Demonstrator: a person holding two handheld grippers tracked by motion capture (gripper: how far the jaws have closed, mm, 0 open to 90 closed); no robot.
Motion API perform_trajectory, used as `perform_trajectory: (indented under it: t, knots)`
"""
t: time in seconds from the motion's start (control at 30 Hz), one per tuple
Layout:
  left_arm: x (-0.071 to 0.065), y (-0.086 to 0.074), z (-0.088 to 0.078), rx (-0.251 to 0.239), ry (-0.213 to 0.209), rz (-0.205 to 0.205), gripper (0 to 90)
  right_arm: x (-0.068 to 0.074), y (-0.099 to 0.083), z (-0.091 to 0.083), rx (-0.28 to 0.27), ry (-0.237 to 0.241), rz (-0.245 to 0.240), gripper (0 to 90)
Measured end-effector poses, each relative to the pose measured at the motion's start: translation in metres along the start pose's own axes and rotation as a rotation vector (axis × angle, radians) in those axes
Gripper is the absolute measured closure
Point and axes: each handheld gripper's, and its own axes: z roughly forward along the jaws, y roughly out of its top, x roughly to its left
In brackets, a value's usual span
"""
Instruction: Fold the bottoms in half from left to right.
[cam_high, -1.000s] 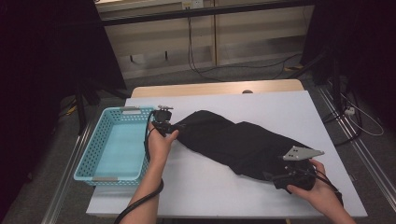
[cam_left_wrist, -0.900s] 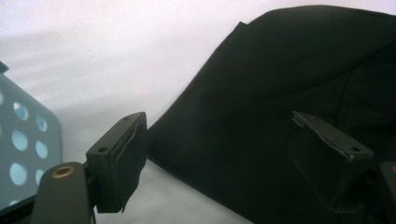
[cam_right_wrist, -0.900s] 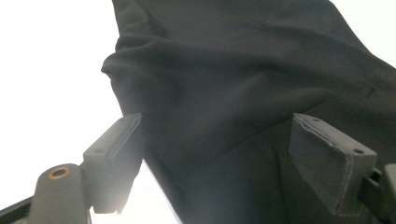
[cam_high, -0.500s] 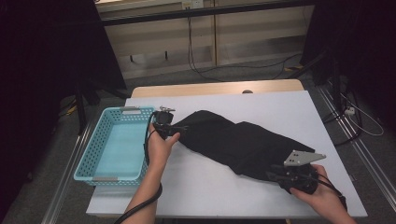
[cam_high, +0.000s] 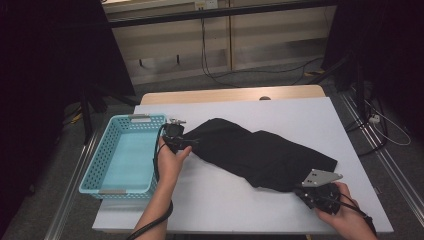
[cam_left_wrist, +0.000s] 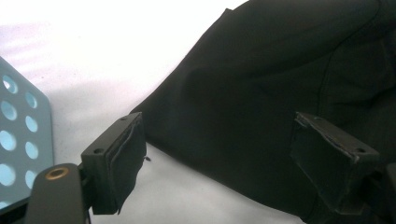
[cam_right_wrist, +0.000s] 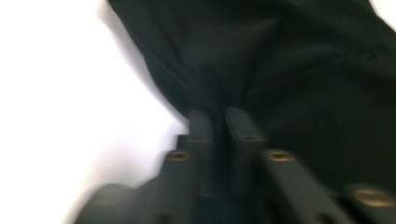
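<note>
Inspector A: Position of the garment?

Inspector B: The black garment (cam_high: 260, 152) lies flat on the white worktop (cam_high: 215, 192), running slantwise from far left to near right. Its left end sits just beside the blue basket (cam_high: 120, 155); its right end reaches toward the near right corner of the worktop.

Inspector A: Left gripper?

Inspector B: The left gripper (cam_high: 176, 137) is at the garment's far left end, between the basket and the cloth. In the left gripper view its fingers (cam_left_wrist: 116, 163) stand wide apart. The garment's edge lies between them, but the pads do not press on it. One finger is over bare worktop, the other over the dark cloth.

Inspector A: Right gripper?

Inspector B: The right gripper (cam_high: 320, 192) is at the near right end of the garment, held in the person's hand at the worktop's near edge. Its jaws have just been closing. In the right gripper view the fingers (cam_right_wrist: 201, 135) stand nearly together, with a fold of the black cloth pinched between them. That view is blurred, but the cloth bunches into creases right at the fingertips.

Inspector A: Basket?

Inspector B: It stands at the left edge of the worktop, its floor bare, with the perforated wall visible at the left of the left gripper view.
</note>
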Motion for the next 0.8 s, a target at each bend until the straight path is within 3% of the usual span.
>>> perform_trajectory:
  t: [0.1, 0.33, 0.5, 0.53, 0.6, 0.63, 0.73, 0.8]
  knots:
    - [0.000, 0.000, -0.001, -0.023, 0.005, -0.012, 18.8, -0.007, -0.002, -0.007, 0.018, 0.014, 0.011, 85.2]
    - [0.006, -0.005, 0.002, -0.003, 0.010, -0.033, 19.6, -0.018, -0.023, -0.030, 0.015, 0.002, 0.027, 85.2]
    - [0.004, -0.005, 0.007, 0.010, 0.012, -0.024, 19.3, -0.021, -0.027, -0.032, -0.022, 0.010, 0.064, 80.0]
    - [0.003, -0.005, 0.010, 0.016, 0.003, -0.008, 19.4, -0.020, -0.023, -0.030, -0.034, 0.004, 0.074, 69.0]
    - [0.002, -0.005, 0.011, 0.026, 0.005, -0.013, 19.3, -0.019, -0.023, -0.029, -0.040, 0.005, 0.069, 65.9]
    - [0.003, -0.007, 0.014, 0.027, 0.000, -0.031, 19.3, -0.018, -0.020, -0.028, -0.057, 0.011, 0.084, 52.5]
    - [0.003, -0.009, 0.021, 0.047, 0.015, -0.017, 18.8, -0.017, -0.017, -0.025, -0.074, 0.013, 0.096, 42.4]
    - [0.004, -0.010, 0.023, 0.036, 0.019, -0.024, 17.7, -0.016, -0.015, -0.023, -0.079, 0.022, 0.103, 40.8]
